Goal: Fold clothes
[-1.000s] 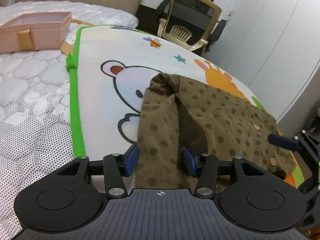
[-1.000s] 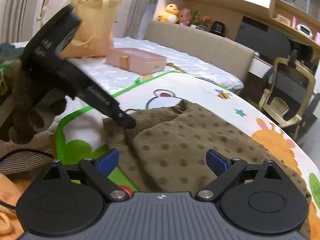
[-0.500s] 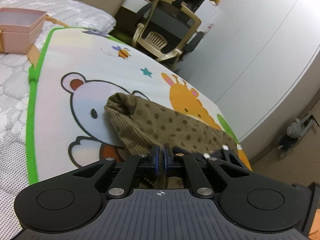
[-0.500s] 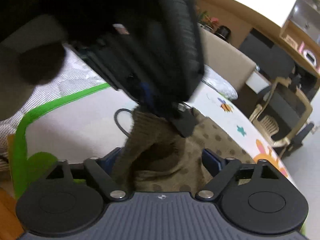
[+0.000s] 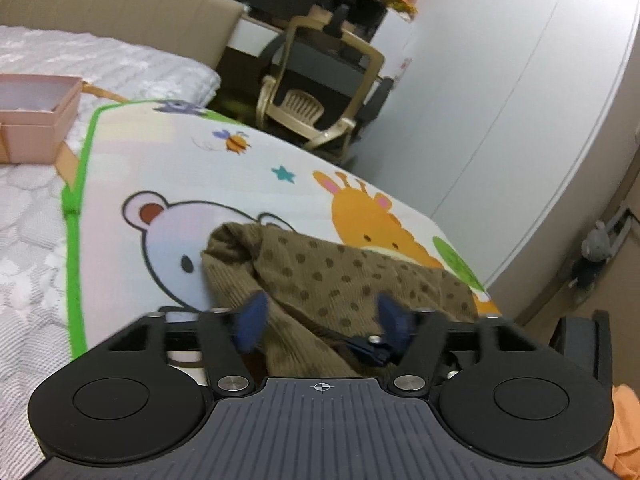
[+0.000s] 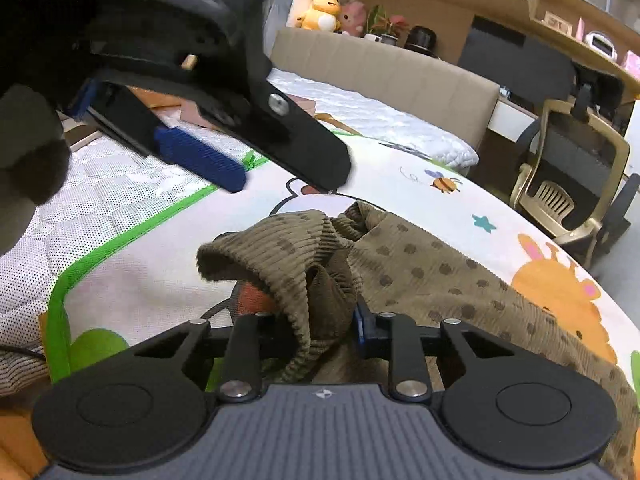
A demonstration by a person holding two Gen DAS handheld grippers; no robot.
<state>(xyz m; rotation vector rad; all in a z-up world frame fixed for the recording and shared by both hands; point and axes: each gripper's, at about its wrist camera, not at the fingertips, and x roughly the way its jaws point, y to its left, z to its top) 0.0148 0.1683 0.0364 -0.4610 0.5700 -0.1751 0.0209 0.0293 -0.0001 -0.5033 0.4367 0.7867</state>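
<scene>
A brown corduroy garment with dark dots lies bunched on a cartoon animal mat on the bed. My left gripper is open above the garment's near edge, its blue pads apart and holding nothing. My right gripper is shut on a bunched fold of the same garment and holds it lifted off the mat. The left gripper shows in the right wrist view, open, above and to the left of the fold.
A pink box sits on the white quilted mattress at the left. A tan chair and a desk stand beyond the bed's far edge. A white wall is at the right.
My left gripper was shut on the garment and has opened and let go. My right gripper was open around the cloth and has closed on the fold.
</scene>
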